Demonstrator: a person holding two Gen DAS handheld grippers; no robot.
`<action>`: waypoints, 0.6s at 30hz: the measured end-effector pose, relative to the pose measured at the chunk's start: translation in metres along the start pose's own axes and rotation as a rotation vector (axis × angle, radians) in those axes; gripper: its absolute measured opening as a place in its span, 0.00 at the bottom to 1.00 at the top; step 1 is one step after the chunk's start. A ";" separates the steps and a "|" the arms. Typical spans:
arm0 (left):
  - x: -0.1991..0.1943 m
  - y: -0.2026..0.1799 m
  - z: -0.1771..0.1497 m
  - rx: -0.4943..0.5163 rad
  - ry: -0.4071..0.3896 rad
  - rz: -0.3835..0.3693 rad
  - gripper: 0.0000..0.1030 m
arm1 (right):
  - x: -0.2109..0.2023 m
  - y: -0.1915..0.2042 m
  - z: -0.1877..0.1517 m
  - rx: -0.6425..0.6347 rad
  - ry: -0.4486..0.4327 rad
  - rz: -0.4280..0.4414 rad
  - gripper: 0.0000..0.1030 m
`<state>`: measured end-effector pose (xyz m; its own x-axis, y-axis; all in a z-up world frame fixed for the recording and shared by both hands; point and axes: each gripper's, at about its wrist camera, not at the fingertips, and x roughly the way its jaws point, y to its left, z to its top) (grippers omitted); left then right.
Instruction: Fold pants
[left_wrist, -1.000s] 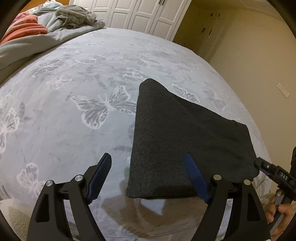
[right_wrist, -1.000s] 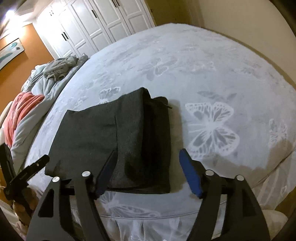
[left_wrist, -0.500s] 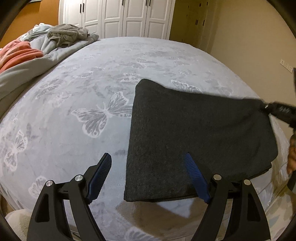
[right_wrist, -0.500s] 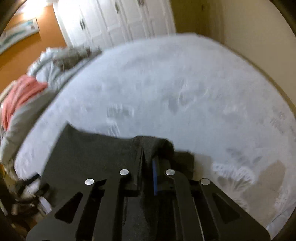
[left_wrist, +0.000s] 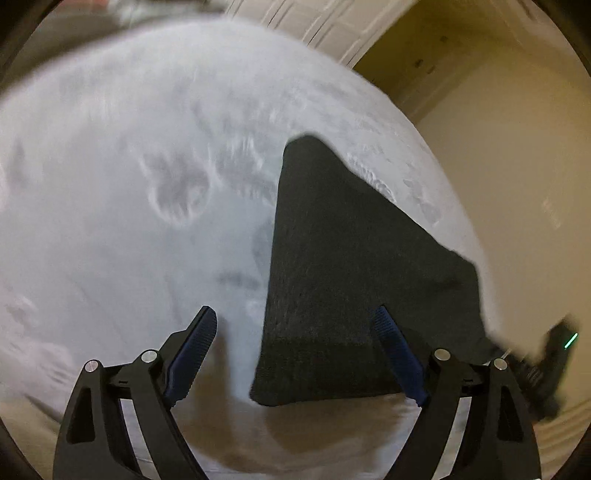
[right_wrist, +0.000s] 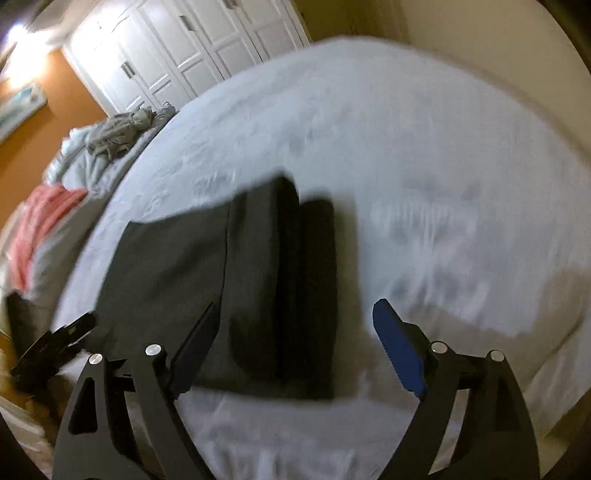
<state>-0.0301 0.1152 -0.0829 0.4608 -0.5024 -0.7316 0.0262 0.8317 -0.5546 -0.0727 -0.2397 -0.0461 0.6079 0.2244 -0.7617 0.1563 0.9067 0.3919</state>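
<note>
Fingers of both the left gripper (left_wrist: 295, 354) and right gripper (right_wrist: 291, 347) are opening, empty, over the folded pants (right_wrist: 207, 280) at twelve o'clock, which look nearly done.

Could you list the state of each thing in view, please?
Pants: folded, lying flat on the bed, not gripped.
Left gripper: jaws opening, nothing held.
Right gripper: jaws opening, nothing held.
Bed: covered by a pale sheet.
Wardrobe: doors shut.
Bedding: crumpled in a heap.
</note>
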 end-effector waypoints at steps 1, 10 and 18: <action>0.005 0.003 0.001 -0.030 0.026 -0.018 0.82 | 0.004 -0.004 -0.006 0.034 0.030 0.041 0.82; 0.021 -0.014 0.008 0.023 0.081 -0.107 0.19 | 0.023 0.008 -0.001 0.091 0.065 0.154 0.30; -0.010 -0.032 -0.035 0.078 0.126 -0.029 0.39 | -0.019 0.006 -0.022 0.032 0.095 0.129 0.40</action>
<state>-0.0670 0.0852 -0.0717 0.3440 -0.5484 -0.7622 0.1089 0.8296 -0.5477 -0.1004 -0.2309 -0.0410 0.5483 0.3726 -0.7487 0.1073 0.8565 0.5048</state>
